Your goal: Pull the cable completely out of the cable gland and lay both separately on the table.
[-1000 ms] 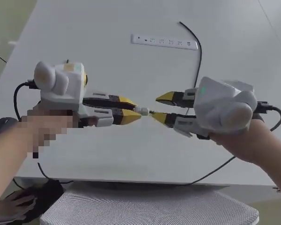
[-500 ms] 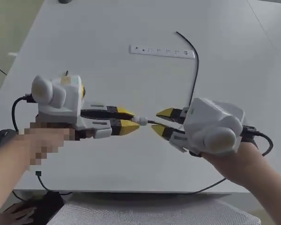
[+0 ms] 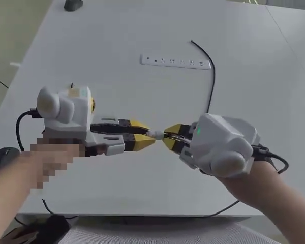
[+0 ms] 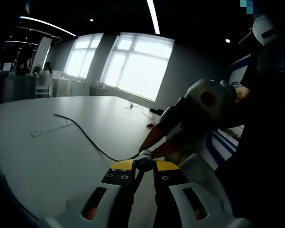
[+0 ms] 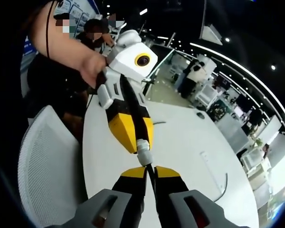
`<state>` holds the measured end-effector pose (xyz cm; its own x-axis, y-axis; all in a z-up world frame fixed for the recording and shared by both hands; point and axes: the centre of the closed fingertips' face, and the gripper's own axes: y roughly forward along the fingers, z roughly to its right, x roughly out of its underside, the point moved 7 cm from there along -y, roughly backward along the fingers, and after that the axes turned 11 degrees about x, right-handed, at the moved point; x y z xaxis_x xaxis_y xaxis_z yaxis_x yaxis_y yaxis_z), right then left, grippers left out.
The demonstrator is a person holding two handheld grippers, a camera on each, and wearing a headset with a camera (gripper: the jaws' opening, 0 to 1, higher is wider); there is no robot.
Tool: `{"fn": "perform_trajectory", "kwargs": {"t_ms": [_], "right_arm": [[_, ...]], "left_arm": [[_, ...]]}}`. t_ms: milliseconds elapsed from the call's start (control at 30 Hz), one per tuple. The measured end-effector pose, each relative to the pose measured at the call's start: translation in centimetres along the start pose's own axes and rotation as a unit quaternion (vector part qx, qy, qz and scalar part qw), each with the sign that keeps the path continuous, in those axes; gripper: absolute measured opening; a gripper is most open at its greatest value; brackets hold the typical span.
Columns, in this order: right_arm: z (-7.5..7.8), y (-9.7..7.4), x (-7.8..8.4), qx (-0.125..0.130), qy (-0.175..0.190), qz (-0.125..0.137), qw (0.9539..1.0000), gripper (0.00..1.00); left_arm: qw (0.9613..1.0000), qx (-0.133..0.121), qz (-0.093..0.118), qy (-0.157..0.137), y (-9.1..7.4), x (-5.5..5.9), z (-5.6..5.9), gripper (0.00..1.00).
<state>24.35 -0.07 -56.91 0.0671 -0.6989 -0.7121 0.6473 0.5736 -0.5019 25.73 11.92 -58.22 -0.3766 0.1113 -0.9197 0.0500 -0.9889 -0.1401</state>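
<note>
Head view: my left gripper point(image 3: 144, 138) clamps the cable gland point(image 3: 153, 134), right gripper point(image 3: 171, 138) jaws pinch the cable point(image 3: 163, 135) just beside it; its axis runs straight between them.

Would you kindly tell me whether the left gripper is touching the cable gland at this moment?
Touching. In the left gripper view, the left gripper has its yellow jaw tips pressed against both sides of the white cable gland, with no gap.

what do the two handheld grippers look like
Both are bulbous white housings with black jaws ending in yellow tips. The left gripper carries a yellowish patch on top; the right gripper shows a small green light. A black lead trails from each.
</note>
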Motion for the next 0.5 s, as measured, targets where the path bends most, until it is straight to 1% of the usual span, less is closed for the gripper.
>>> {"fn": "perform_trajectory", "kwargs": {"t_ms": [100,133,167,233,400,500], "right_arm": [[-0.01,-0.12,0.08,0.005,0.005,0.0,1.0,0.0],[-0.07,-0.1,0.22,0.004,0.005,0.0,1.0,0.0],[-0.14,-0.06,0.37,0.006,0.002,0.001,1.0,0.0],[-0.15,-0.1,0.41,0.006,0.009,-0.001,0.9999,0.0],[-0.1,-0.26,0.74,0.006,0.011,0.0,0.9999,0.0],[0.0,-0.41,0.92,0.006,0.021,0.001,0.9998,0.0]], "left_arm": [[1.0,0.0,-0.002,0.004,0.08,-0.08,0.04,0.15],[0.9998,-0.001,-0.012,0.013,0.16,-0.13,0.1,0.15],[0.9997,-0.003,-0.016,0.019,0.27,-0.22,0.16,0.15],[0.9996,-0.003,-0.019,0.02,0.32,-0.21,0.09,0.15],[0.9996,0.0,-0.021,0.02,0.53,-0.1,0.05,0.15],[0.9996,0.001,-0.021,0.02,0.69,-0.12,0.11,0.15]]}}
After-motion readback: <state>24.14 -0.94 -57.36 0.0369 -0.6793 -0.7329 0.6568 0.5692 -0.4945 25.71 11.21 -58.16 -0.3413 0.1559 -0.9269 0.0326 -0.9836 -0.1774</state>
